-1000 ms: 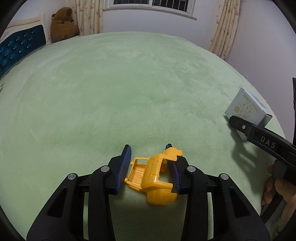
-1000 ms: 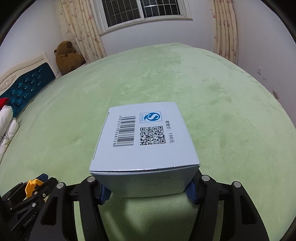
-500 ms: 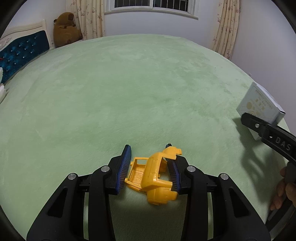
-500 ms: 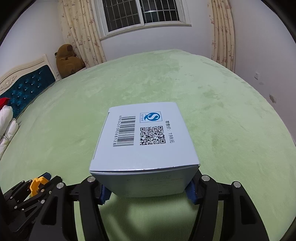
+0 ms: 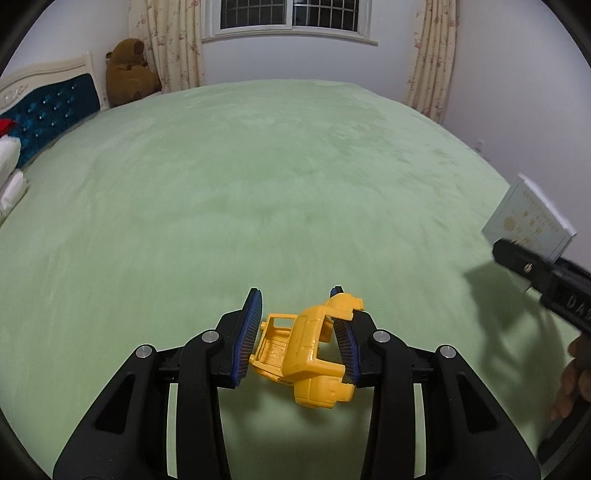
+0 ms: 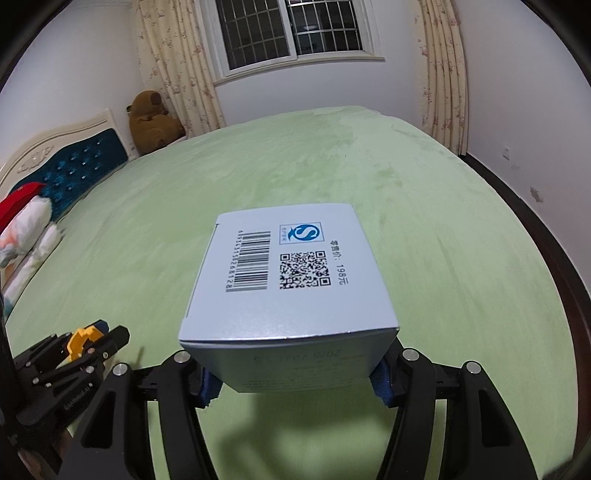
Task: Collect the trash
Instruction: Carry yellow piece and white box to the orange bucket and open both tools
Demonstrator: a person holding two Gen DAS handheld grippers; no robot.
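A yellow plastic toy truck body [image 5: 303, 354] hangs tilted above the green bed cover, with my left gripper [image 5: 297, 321] shut on it between its blue pads [image 5: 249, 332]. My right gripper [image 6: 295, 384] is shut on a pale blue cardboard box [image 6: 288, 280] with a barcode and QR code on top, also held clear of the bed. The left wrist view shows the box [image 5: 528, 218] at the far right in the right gripper [image 5: 543, 277], with a hand [image 5: 570, 380] behind it. The left gripper [image 6: 85, 350] and the yellow toy [image 6: 83, 338] show at the right wrist view's lower left.
The green bed cover [image 5: 258, 184] fills both views. A blue tufted headboard [image 6: 74, 170], pillows [image 6: 26, 229] and a brown plush toy [image 6: 153, 122] are at the left. Curtains [image 6: 439, 74] and a barred window [image 6: 288, 29] stand behind. The bed's dark edge [image 6: 546, 243] runs down the right.
Both grippers have drawn back and slightly up over the bed, so more of the room shows. The box has shifted right in the left wrist view. Both grips are unchanged.
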